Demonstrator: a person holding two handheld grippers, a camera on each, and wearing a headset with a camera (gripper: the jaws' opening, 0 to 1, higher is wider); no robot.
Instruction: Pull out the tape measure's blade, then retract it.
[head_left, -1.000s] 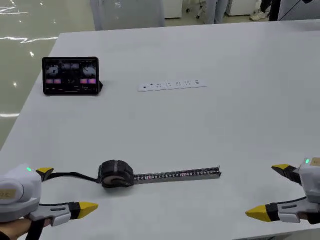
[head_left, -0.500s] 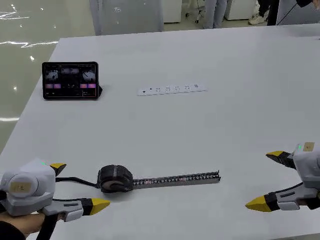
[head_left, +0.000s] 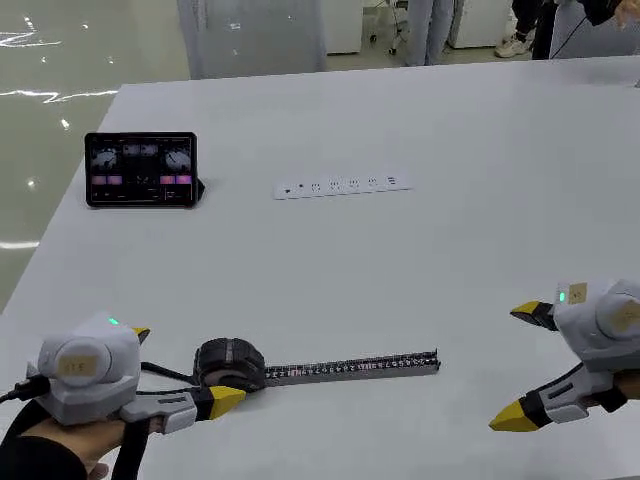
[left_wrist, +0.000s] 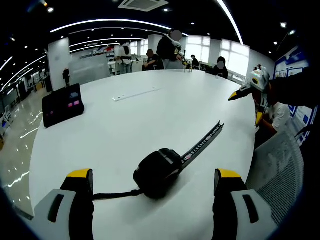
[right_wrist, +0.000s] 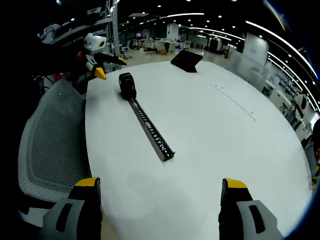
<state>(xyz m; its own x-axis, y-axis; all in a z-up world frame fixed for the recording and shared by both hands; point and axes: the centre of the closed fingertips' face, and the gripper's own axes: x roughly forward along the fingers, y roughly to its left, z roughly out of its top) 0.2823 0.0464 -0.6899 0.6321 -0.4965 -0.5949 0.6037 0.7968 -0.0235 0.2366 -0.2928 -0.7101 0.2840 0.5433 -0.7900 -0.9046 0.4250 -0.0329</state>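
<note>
- The left gripper (head_left: 184, 365) sat at the near left edge of the table (head_left: 450, 250), its jaws apart and holding nothing. Its lower yellow tip lay just beside the tape measure (head_left: 230, 362). In the left gripper view the case (left_wrist: 157, 172) lay between the spread jaws, unclamped.
- The tape measure lay near the table's front edge, with a black strap (left_wrist: 112, 194) trailing from it toward the left gripper.
- The blade (head_left: 350, 367) was out, lying flat on the table and running right from the case.
- The right gripper (head_left: 520, 364) hovered well apart from the blade's far end, its jaws wide apart and empty.
- Judged step: the pull-out looked done and retraction was in hand, with the left gripper lined up on the case.
- The next move would call for closing squarely on the case, then letting the blade run back without whipping. The right gripper could steady the far end.
- Count, left to right: one tablet (head_left: 140, 170), one tape measure with one blade, one power strip (head_left: 340, 186), and two grippers.
</note>
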